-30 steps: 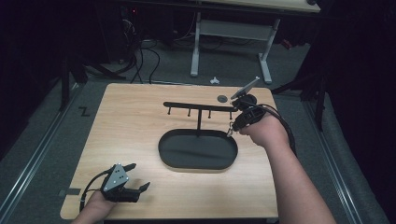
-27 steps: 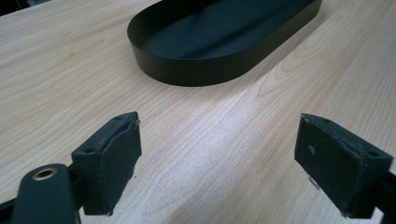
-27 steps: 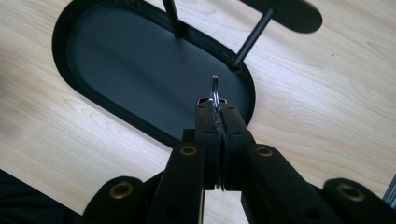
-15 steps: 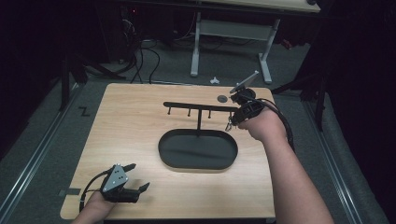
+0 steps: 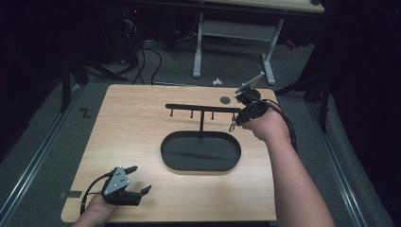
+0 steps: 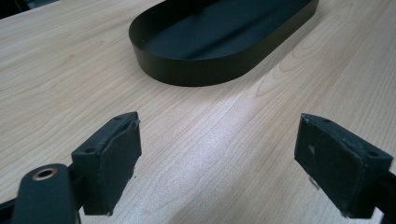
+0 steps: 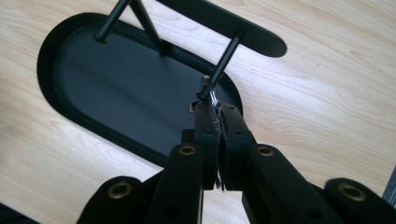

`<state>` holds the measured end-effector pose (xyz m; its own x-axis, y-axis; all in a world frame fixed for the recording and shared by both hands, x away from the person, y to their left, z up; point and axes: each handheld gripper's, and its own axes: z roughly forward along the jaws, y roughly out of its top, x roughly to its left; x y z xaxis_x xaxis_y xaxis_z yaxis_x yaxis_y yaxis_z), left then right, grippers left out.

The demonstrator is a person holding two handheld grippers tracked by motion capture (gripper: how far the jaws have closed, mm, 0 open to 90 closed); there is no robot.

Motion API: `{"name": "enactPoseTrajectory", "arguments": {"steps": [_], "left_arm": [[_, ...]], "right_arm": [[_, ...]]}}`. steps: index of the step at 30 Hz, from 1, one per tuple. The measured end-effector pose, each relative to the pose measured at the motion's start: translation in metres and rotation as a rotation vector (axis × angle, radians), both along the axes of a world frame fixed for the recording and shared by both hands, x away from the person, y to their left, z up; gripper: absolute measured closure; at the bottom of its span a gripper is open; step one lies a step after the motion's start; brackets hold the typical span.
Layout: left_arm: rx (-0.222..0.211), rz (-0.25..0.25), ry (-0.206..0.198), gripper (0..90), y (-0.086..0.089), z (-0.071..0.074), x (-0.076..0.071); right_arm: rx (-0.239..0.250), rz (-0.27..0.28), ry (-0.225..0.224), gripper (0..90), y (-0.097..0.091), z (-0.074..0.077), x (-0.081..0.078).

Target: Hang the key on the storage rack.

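High cam overhead, facing fwd; tongs cams close, both share tray [image 6: 205,74].

No lettering, label or brand can be made out — nothing legible anywhere

A light wooden table [image 5: 137,127] fills the middle of the frame. A black oval tray [image 5: 201,152] sits at its center, a small dark disc [image 5: 225,100] near the top edge.

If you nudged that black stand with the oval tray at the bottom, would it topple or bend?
Probably not easily: its oval tray base is broad and sits flat, so it likely slides rather than tips. The crossbar and thin post look like rigid metal, so stiff; a push up there would tip it sooner.
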<state>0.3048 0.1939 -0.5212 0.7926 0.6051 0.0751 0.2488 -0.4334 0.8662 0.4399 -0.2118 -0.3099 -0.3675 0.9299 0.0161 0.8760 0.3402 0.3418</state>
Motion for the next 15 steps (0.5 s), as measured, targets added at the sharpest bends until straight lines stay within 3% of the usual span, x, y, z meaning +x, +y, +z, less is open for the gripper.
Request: {"name": "enactPoseTrajectory", "arguments": {"steps": [6, 15], "left_arm": [[0.003, -0.001, 0.001, 15.2, 0.0000, 0.0001, 0.0001], [0.005, -0.002, 0.000, 15.2, -0.0003, 0.0000, -0.0001]], "right_arm": [[-0.013, -0.024, -0.014, 79.8, -0.0033, -0.0014, 0.0001], [-0.003, -0.025, -0.031, 79.2, -0.0052, 0.0006, -0.0027]]}}
